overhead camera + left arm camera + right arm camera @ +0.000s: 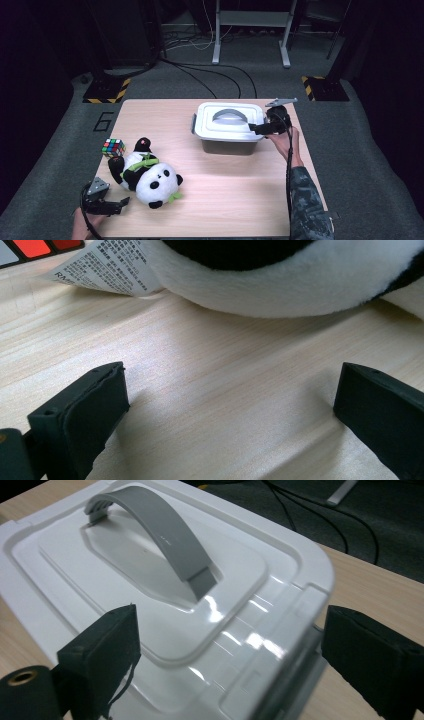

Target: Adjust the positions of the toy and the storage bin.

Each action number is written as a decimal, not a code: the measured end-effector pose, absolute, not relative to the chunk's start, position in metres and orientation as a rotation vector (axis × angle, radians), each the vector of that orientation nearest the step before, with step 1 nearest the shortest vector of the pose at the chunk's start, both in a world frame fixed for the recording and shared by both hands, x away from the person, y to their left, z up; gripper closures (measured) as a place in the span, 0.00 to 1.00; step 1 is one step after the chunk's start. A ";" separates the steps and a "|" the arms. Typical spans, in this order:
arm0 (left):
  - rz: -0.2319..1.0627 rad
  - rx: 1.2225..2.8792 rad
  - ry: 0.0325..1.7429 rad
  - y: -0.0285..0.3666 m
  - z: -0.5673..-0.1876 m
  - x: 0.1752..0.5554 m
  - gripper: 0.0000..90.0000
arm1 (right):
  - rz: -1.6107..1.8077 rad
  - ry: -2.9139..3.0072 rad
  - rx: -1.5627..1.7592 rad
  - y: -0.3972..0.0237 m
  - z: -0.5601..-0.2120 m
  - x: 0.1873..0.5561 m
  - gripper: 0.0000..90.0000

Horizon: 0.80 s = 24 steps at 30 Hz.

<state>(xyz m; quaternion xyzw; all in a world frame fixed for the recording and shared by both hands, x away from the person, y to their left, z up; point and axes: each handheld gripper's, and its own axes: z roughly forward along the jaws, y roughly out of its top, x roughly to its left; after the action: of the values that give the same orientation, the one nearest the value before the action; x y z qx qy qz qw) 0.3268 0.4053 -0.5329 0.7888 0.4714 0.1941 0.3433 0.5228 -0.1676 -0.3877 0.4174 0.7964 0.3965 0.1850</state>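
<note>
A white lidded box [227,129] with a grey arched handle [229,115] stands at the table's back middle. My right gripper [254,128] hovers at the lid's right end, open. In the right gripper view the lid [150,580] and handle [155,530] lie under the right gripper [227,650], and nothing is pinched. A panda plush [148,176] lies at the front left, with a colour cube [113,147] behind it. My left gripper [119,204] rests low beside the panda, open. The left gripper [230,405] has bare wood between its jaws, with the panda [280,285] and its label [105,267] just ahead.
The wooden table [235,200] has a "6" marked at its back left corner [103,121]. Black cables [210,75] and a metal stand [252,30] lie on the grey floor beyond. Striped base plates [106,91] sit at both far corners.
</note>
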 end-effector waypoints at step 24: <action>0.504 2.050 1.225 0.405 -0.533 0.327 0.01 | 1.071 2.393 1.013 -0.117 -0.389 0.559 0.47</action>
<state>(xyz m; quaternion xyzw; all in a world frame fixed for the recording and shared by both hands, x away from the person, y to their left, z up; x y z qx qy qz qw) 0.3268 0.4054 -0.5329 0.7889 0.4714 0.1940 0.3432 0.5591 -0.1165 -0.3890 0.3554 0.8398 0.3759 0.1647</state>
